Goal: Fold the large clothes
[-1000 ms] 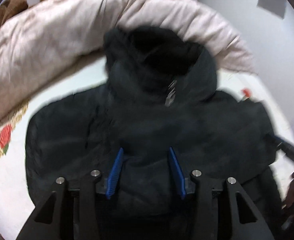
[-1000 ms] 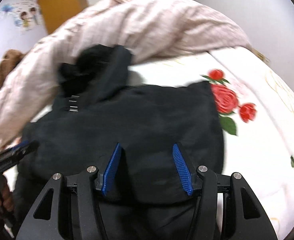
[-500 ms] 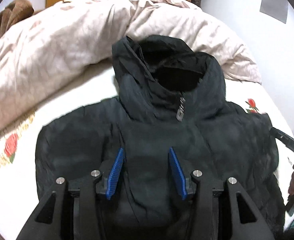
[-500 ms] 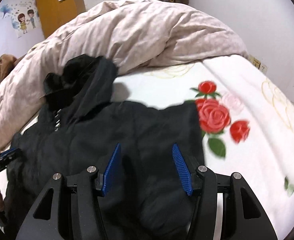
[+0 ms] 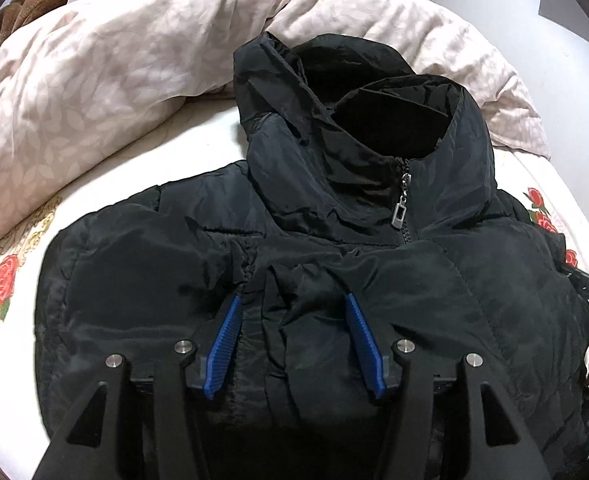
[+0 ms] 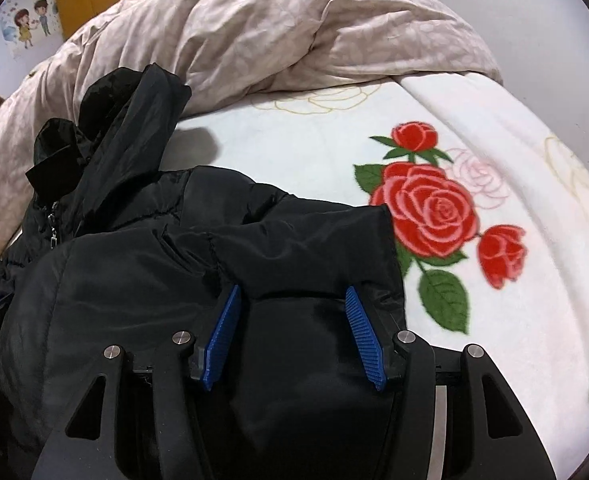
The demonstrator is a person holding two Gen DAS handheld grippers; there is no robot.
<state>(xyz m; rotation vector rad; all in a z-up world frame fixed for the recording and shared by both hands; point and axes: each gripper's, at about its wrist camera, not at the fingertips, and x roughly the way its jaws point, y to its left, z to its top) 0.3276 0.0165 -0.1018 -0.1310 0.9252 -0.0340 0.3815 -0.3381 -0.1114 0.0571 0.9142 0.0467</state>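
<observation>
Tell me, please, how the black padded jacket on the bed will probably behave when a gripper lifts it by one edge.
The black jacket would probably sag and drape: its hood is already slumped and the fabric is creased. Its shiny shell suggests it may slip between the pads. The quilted padding looks bulky, so it is likely light for its size and springy when folded.

The jacket (image 5: 334, 264) lay spread on the bed (image 6: 494, 360), its hood (image 5: 374, 92) at the far end against the bunched duvet (image 5: 114, 72). Bare bed sheet lay to the jacket's right, the duvet behind.
</observation>
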